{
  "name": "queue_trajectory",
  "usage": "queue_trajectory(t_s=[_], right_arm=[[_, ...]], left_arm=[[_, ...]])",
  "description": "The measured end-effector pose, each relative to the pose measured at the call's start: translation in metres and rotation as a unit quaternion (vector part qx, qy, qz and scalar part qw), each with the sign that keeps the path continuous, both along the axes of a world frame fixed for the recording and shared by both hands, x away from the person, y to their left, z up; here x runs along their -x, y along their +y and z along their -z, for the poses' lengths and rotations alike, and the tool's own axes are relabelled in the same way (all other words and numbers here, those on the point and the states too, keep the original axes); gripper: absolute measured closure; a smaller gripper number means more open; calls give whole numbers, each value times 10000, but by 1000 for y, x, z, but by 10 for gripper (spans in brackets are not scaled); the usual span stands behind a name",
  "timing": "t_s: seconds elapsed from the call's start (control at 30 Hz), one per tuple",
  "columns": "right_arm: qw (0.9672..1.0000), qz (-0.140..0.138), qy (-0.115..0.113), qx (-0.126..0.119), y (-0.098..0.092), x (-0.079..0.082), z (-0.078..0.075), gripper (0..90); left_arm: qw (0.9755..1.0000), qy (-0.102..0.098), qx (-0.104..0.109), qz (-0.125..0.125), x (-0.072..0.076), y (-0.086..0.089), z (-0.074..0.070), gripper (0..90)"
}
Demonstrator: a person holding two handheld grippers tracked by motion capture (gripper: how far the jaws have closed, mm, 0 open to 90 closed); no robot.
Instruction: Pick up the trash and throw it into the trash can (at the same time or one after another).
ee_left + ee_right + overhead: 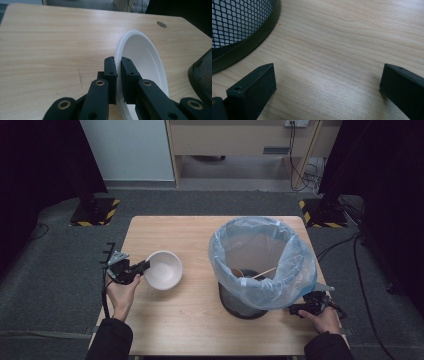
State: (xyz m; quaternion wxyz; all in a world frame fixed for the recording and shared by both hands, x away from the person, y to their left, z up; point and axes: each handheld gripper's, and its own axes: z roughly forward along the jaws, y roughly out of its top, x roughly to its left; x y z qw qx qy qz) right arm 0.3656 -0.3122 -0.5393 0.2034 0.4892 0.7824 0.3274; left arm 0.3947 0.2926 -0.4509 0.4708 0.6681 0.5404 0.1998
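The left gripper [144,267] pinches the rim of a white bowl [163,269] — one jaw inside the rim, one outside, pressed tight on the thin edge. The bowl sits tipped toward the camera at the left side of the wooden table [175,320], its open face angled up and to the right. In the left gripper view the bowl [142,67] stands almost on edge between the black jaws. Well apart, on the right half of the table, a black mesh bin [240,307] lined with a pale blue bag [262,255] holds some scraps. The right gripper [296,310] rests low beside the bin's base — its jaws spread wide over bare wood, holding nothing.
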Motion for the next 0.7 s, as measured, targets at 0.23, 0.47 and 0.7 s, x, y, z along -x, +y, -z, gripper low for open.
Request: queue_trajectory(t_s=[0.23,0.47,0.7], right_arm=[[10000,0,-1,0,0,0,0,7],[10000,-1,0,0,0,0,0,7],[10000,0,-1,1,0,0,0,7]], left_arm=[[9993,-355,74,-52,8,3,-16,838],[9981,-604,126,-26,13,2,-29,837],[9964,-829,189,-32,18,3,-41,837]])
